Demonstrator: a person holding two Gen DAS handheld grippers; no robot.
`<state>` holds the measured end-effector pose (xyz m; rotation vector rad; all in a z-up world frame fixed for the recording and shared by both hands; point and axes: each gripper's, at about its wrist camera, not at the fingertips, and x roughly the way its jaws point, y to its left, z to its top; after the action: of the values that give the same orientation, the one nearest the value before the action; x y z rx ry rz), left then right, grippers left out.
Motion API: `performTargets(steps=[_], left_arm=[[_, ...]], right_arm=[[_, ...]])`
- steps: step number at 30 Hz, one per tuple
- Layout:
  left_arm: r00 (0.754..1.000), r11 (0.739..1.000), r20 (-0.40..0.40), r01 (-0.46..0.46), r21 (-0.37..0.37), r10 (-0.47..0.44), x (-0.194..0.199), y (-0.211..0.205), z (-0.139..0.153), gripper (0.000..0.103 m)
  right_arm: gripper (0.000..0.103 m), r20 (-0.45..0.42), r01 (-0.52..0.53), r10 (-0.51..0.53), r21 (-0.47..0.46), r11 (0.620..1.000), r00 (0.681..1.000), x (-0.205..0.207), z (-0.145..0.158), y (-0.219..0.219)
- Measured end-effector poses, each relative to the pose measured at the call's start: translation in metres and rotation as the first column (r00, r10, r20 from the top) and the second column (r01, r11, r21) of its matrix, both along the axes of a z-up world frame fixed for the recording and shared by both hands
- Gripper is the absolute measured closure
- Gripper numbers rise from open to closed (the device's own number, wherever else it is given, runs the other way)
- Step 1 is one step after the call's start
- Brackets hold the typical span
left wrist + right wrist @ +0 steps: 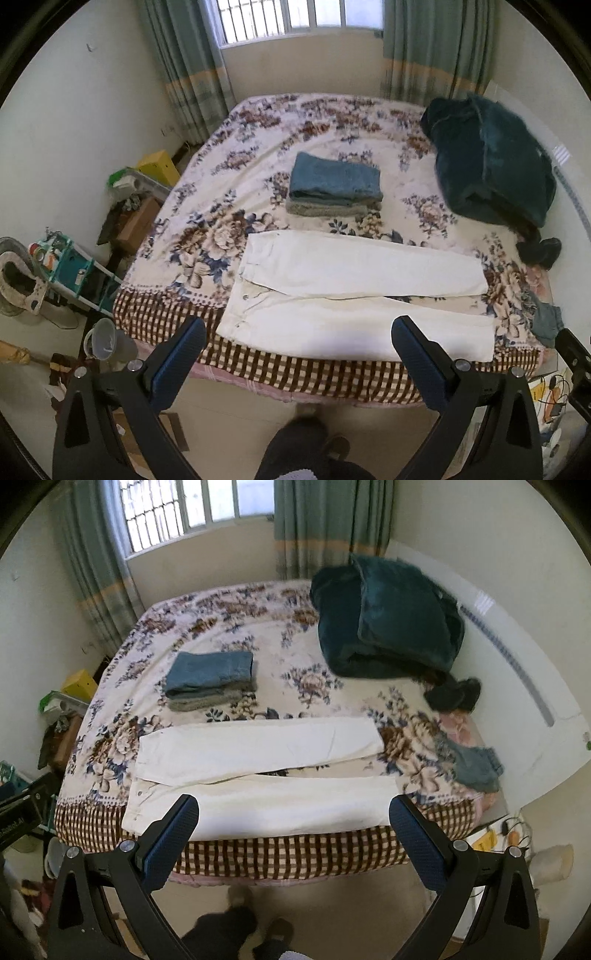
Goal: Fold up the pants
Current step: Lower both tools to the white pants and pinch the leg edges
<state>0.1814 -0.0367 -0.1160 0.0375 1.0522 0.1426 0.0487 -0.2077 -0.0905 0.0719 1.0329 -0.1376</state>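
Note:
White pants (354,291) lie flat along the near edge of the bed, waist to the left, legs to the right, the two legs side by side and slightly apart. They also show in the right wrist view (258,775). My left gripper (298,332) is open and empty, held above the floor in front of the bed edge. My right gripper (293,808) is open and empty too, back from the pants. Neither touches the cloth.
A stack of folded blue and grey pants (334,184) sits mid-bed. A dark green blanket heap (491,158) lies at the back right. A small blue-grey cloth (474,764) lies at the right edge. Boxes and clutter (74,273) stand on the floor left. The floral bedspread (229,177) covers the bed.

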Motion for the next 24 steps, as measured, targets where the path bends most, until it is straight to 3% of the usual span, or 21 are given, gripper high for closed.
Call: performTargets(steps=[6,10,13,17,20,24], left_arm=[[0.993,0.999,-0.106,-0.046,-0.017,0.044,0.100,0.004,-0.065,0.000],[0.966,0.991,-0.235,-0.121,-0.055,0.105,0.184,0.011,-0.134,0.000],[0.930,0.977,-0.326,-0.201,-0.066,0.169,0.246,0.018,-0.195,0.000],[0.858,0.944,-0.437,-0.326,-0.056,0.271,0.319,0.034,-0.285,0.000],[0.795,0.908,-0.500,-0.417,-0.039,0.344,0.367,0.052,-0.351,0.000],[0.730,0.869,-0.543,-0.495,-0.002,0.415,0.413,0.069,-0.422,0.000]], right_arm=[[0.000,-0.105,0.091,-0.088,0.023,0.996,0.991,0.110,-0.080,-0.036],[0.000,-0.208,0.185,-0.170,0.055,0.981,0.963,0.200,-0.154,-0.068],[0.000,-0.292,0.272,-0.239,0.078,0.959,0.926,0.266,-0.220,-0.098],[0.000,-0.401,0.391,-0.321,0.105,0.914,0.858,0.342,-0.322,-0.138],[0.000,-0.470,0.494,-0.387,0.127,0.860,0.794,0.391,-0.399,-0.171],[0.000,-0.547,0.628,-0.472,0.130,0.768,0.691,0.440,-0.499,-0.212]])
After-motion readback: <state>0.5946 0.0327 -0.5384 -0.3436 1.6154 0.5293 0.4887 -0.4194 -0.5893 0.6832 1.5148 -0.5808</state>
